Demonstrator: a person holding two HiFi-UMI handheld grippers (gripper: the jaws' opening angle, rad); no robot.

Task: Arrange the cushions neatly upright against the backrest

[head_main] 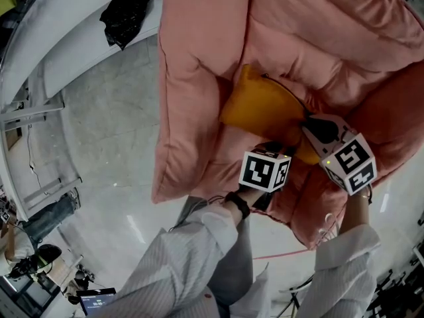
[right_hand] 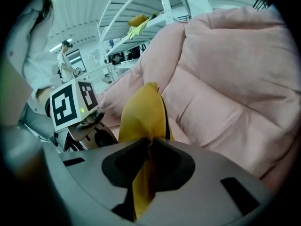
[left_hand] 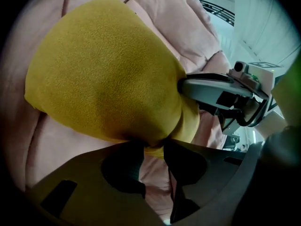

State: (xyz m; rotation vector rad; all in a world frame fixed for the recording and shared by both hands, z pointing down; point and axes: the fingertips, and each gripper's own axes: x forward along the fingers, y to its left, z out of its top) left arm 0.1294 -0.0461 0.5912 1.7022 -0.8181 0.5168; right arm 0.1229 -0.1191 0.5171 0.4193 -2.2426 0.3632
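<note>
A mustard-yellow cushion (head_main: 262, 108) lies on the seat of a pink padded sofa (head_main: 318, 32), leaning towards the backrest. My left gripper (head_main: 281, 146) is at the cushion's near edge. In the left gripper view its jaws are shut on a fold of the yellow cushion (left_hand: 103, 69) at the lower rim, left gripper (left_hand: 153, 147). My right gripper (head_main: 307, 123) holds the cushion's right corner. In the right gripper view the cushion (right_hand: 141, 109) stands edge-on, and the right gripper (right_hand: 149, 147) pinches its fabric. Each gripper shows in the other's view: right gripper (left_hand: 221, 91), left gripper's marker cube (right_hand: 70, 102).
A thick pink armrest cushion (head_main: 192, 78) rises left of the yellow one. Grey polished floor (head_main: 106, 131) lies to the left, with a black bag (head_main: 129, 12) on a white curved bench. White shelving (right_hand: 141, 27) and a standing person (right_hand: 63, 58) are far behind.
</note>
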